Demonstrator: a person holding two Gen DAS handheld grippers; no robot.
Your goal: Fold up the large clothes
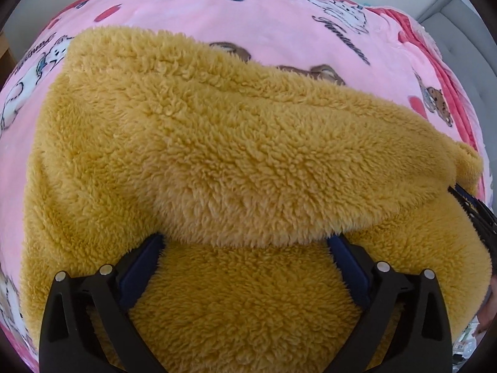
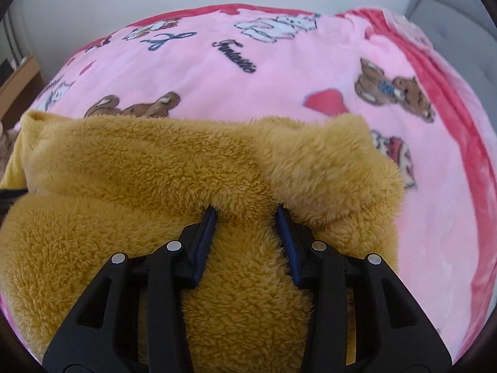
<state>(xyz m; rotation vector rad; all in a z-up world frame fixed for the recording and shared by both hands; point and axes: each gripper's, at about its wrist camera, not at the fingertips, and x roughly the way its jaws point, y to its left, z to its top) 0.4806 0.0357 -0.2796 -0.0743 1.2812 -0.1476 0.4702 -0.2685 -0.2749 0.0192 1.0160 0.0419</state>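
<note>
The mustard fleece garment (image 1: 236,155) lies on the pink blanket (image 1: 273,25) already doubled over, the left gripper (image 1: 247,242) spread wide and released, the right gripper (image 2: 245,214) clenched on a fold edge, so more folding remains.

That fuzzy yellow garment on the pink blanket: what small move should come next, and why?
Probably letting go with the right tool. The yellow garment already lies doubled over on the pink blanket, and the left tool stands wide open, its pads apart from the fleece. The right one looks pinched on a ridge of fleece, so opening it and lifting away would likely finish this fold.
</note>
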